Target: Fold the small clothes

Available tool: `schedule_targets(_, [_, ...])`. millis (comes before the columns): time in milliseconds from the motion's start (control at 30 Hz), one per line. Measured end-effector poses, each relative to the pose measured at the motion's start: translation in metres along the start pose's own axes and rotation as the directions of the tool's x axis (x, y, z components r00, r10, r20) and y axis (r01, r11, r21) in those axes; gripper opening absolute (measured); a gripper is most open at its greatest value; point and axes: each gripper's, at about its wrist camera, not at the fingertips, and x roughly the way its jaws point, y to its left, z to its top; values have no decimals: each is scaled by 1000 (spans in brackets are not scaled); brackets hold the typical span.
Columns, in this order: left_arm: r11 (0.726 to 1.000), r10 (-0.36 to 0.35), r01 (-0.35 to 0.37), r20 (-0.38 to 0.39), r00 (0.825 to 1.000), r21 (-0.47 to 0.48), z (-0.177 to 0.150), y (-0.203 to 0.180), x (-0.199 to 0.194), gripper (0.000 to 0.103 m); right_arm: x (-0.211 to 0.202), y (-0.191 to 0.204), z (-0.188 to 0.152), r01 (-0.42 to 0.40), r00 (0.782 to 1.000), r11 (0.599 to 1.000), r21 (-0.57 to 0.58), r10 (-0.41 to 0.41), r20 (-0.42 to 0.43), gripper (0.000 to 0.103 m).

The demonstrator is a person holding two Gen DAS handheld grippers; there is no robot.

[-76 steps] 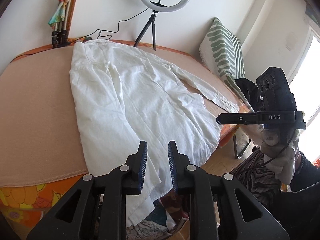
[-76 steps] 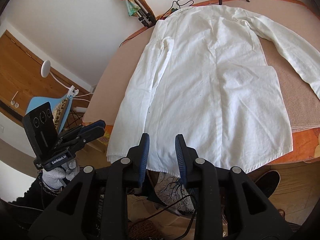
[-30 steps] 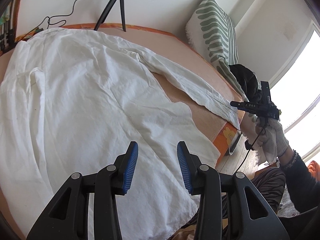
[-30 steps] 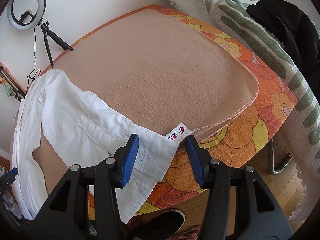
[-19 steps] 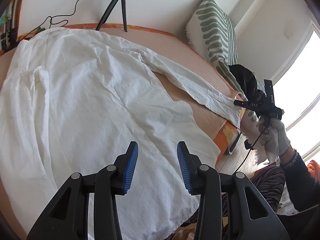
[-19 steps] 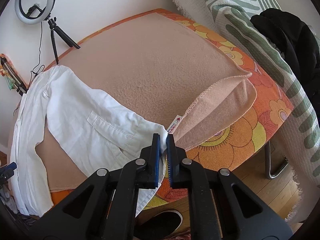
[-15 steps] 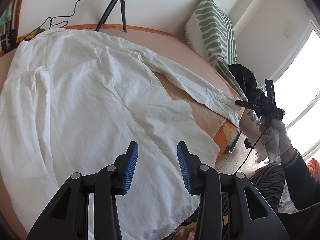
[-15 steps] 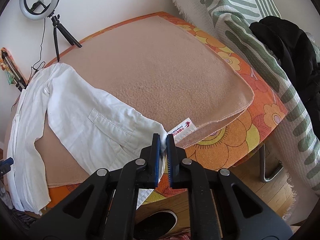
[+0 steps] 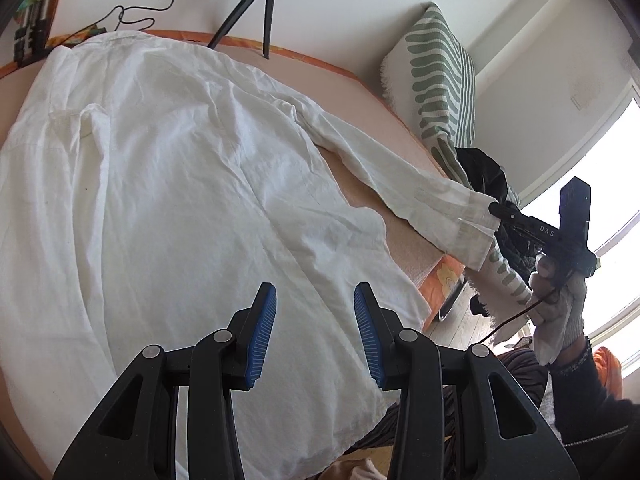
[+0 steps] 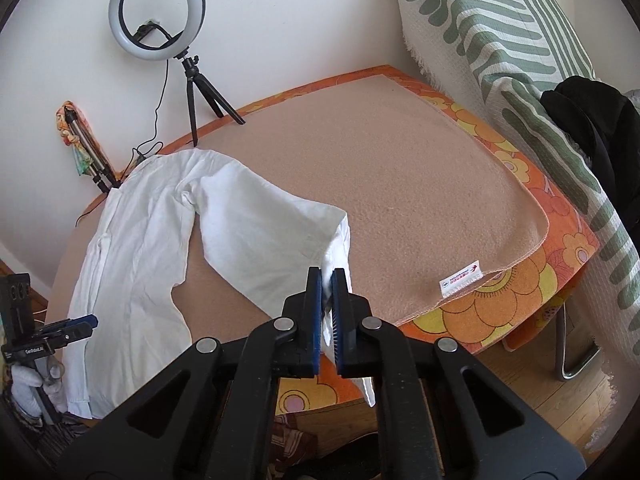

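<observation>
Lifted since half a second ago, cuff (image 10: pixel 338 240) clamped in my right fingers (image 10: pixel 327 280); carry it flat across the shirt (image 9: pixel 160 200), left fingers (image 9: pixel 315 312) apart.

A bench (image 10: pixel 532 276) with an orange flowered cover carries a tan fleece blanket (image 10: pixel 380 168) spread flat over most of its top. On the blanket, a white shirt (image 9: pixel 160 208) lies spread out. Beyond the shirt, by the wall, a ring light's black tripod (image 10: pixel 200 88) stands at the bench's far edge. A striped cushion (image 10: pixel 500 32) leans right of the tripod.
</observation>
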Motion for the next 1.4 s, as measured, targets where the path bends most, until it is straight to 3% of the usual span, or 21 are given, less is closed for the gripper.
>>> schedule_targets(133, [998, -39, 40, 13, 999, -55, 1, 5, -3, 39, -16, 56, -9, -109, 994, 990, -93, 110, 8, 6])
schedule_targets(300, [992, -73, 77, 37, 997, -105, 2, 8, -6, 43, -21, 126, -31, -248, 969, 943, -224, 245, -39, 6])
schedule_targets(467, [989, -79, 83, 39, 996, -123, -1, 8, -6, 44, -8, 170, -56, -288, 957, 902, -322, 267, -111, 6])
schedule_targets(733, [989, -70, 72, 15, 997, -129, -6, 12, 1, 44, 14, 170, -66, -303, 948, 902, -307, 254, -190, 6])
schedule_targets(833, [989, -70, 70, 9, 998, -133, -6, 14, 3, 44, 26, 175, -73, -366, 918, 884, -289, 293, -267, 6])
schedule_targets(933, [988, -67, 67, 9, 998, -135, -4, 15, 4, 44, 34, 183, -82, -377, 909, 870, -318, 282, -306, 6])
schedule_targets(1100, [990, -64, 65, 8, 998, -125, 0, 14, 7, 44, 46, 190, -93, -452, 867, 844, -288, 341, -363, 7])
schedule_targets(1167, [991, -62, 62, 6, 998, -115, 1, 13, 8, 44, 50, 190, -93, -467, 855, 841, -274, 350, -384, 13])
schedule_targets(1333, [992, -63, 62, -13, 998, -107, -1, 12, 14, 44, 48, 176, -75, -493, 840, 843, -217, 396, -372, 14])
schedule_targets(1400, [994, -54, 51, -29, 998, -94, -3, 11, 18, 45, 47, 166, -59, -481, 849, 856, -190, 401, -343, 15])
